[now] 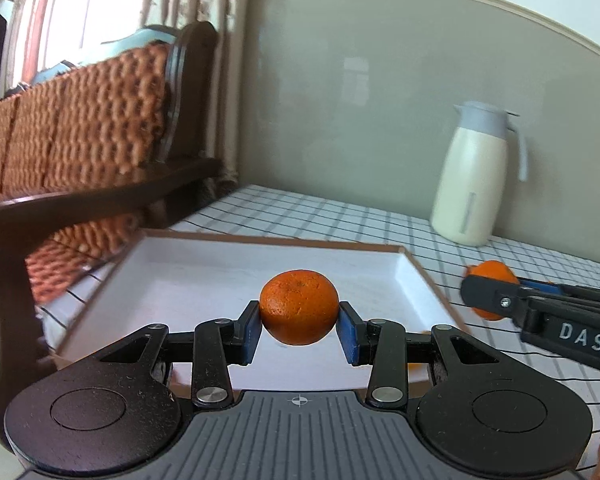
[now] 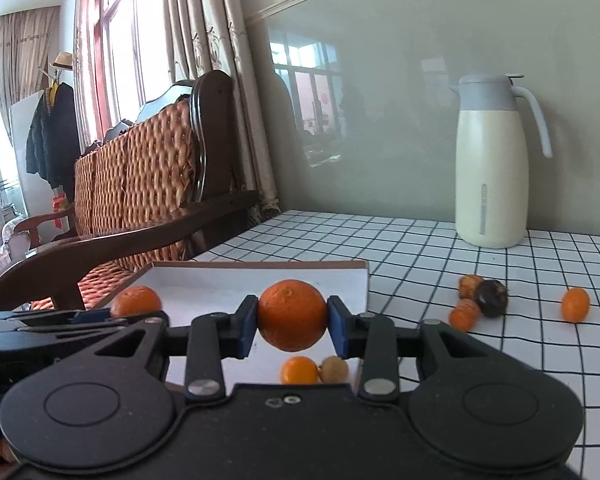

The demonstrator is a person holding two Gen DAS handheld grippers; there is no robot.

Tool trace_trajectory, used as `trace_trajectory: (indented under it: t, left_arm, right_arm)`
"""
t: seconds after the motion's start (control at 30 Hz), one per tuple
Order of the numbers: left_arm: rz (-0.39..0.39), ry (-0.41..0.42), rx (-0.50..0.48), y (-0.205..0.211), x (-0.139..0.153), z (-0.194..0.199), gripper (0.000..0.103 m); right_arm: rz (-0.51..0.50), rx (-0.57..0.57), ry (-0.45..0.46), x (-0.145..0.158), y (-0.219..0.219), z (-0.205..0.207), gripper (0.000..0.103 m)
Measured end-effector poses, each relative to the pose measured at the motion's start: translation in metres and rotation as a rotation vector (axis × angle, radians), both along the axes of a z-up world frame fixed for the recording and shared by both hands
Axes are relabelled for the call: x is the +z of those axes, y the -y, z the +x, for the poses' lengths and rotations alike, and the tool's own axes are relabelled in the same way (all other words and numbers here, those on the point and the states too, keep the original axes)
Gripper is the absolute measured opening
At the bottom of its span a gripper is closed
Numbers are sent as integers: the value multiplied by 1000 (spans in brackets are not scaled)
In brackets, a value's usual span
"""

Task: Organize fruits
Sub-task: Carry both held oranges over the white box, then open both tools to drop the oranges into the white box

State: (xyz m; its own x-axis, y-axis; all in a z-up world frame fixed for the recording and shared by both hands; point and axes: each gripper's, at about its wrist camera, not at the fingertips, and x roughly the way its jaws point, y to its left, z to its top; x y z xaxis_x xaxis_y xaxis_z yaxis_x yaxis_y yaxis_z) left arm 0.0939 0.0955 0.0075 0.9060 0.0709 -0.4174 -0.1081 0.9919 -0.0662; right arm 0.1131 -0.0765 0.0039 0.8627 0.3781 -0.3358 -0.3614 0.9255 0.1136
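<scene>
My left gripper [image 1: 299, 326] is shut on an orange tangerine [image 1: 299, 306], held above the white tray [image 1: 416, 276] with a brown rim. My right gripper [image 2: 292, 326] is shut on a second tangerine [image 2: 292, 314], over the tray's near right part [image 2: 362, 280]. In the left wrist view the right gripper [image 1: 488, 292] enters from the right with its tangerine [image 1: 492, 272] beside the tray. In the right wrist view the left gripper [image 2: 132, 314] shows at left with its tangerine [image 2: 137, 300]. A small orange fruit [image 2: 299, 370] and a tan fruit [image 2: 334, 369] lie in the tray below.
A cream thermos jug [image 2: 492, 168] stands by the wall on the checked tablecloth [image 2: 420, 248]. Loose fruits lie on the cloth at right: two small orange ones [image 2: 464, 314], a dark one [image 2: 492, 298], another orange one [image 2: 575, 304]. A wicker-backed wooden bench [image 2: 148, 184] stands left of the table.
</scene>
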Motion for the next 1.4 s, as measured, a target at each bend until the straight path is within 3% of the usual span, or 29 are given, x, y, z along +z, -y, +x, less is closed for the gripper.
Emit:
trace_trajectory:
  t: [0.57,1.13,1.23,1.27,1.33,1.4]
  left_arm:
    - [3,28,179,-69,-4,26,41]
    - [-28,-19,213,-85,-17,45,41]
    - [-23,-28,214,-85,-19,51,41]
    - [-20,-30,222,-86,-20,53,41]
    - [-15,-47,232,-87,-20,58,50]
    - [-17,-24,249,-87,-16,55,103]
  right_arm:
    - [-5,-9,7,-6,-25,30,29]
    - [-43,-45,-28,-15,-37,59,29]
    - [-62,-61,-56,-19,-39,68,33]
    - [-71,-84,-60,-20,-39,70,48]
    - [-43,-105,-16,-18,-35,64,73]
    - [-2,-121,45,-11,-30,56,75]
